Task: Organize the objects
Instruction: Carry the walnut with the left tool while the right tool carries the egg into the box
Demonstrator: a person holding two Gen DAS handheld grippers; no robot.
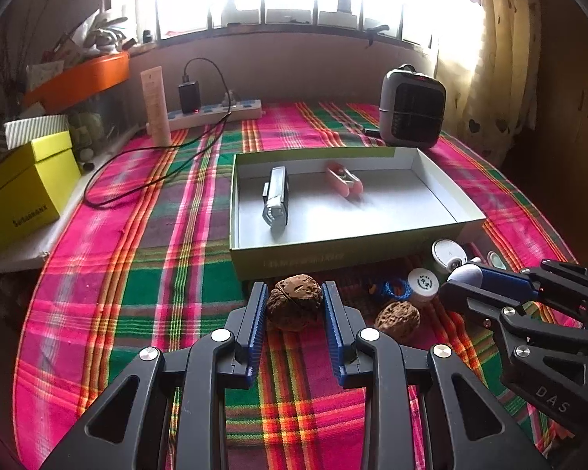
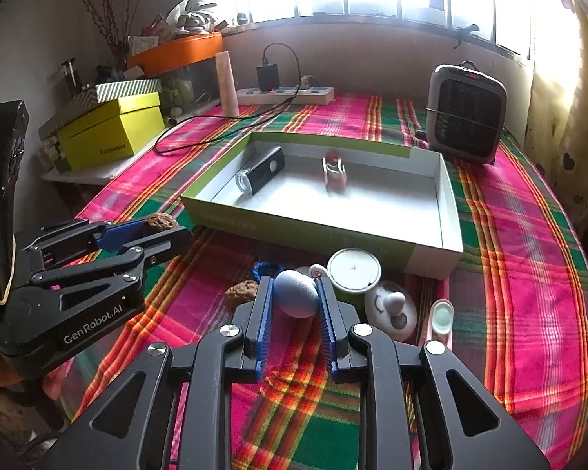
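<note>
My left gripper [image 1: 294, 293] is shut on a brown walnut [image 1: 294, 305] just above the plaid cloth, in front of the open white-lined box [image 1: 345, 252]. A second walnut [image 1: 396, 319] lies on the cloth to its right. My right gripper [image 2: 294, 286] is shut on a blue-grey egg-shaped object [image 2: 296, 293], close to the box's front wall [image 2: 294, 231]. Inside the box lie a black and silver device [image 2: 260, 170] and a pink object [image 2: 333, 172]. In the right wrist view, the left gripper [image 2: 170, 226] with its walnut [image 2: 160, 220] shows at left.
Beside the right gripper sit a white-lidded jar [image 2: 353, 270], a white round gadget [image 2: 392, 309], a blue cord loop [image 2: 264, 270] and a small mint-tipped item [image 2: 442, 315]. A heater [image 1: 411, 109], a power strip [image 1: 215, 111] and a yellow box [image 1: 27, 188] stand further back.
</note>
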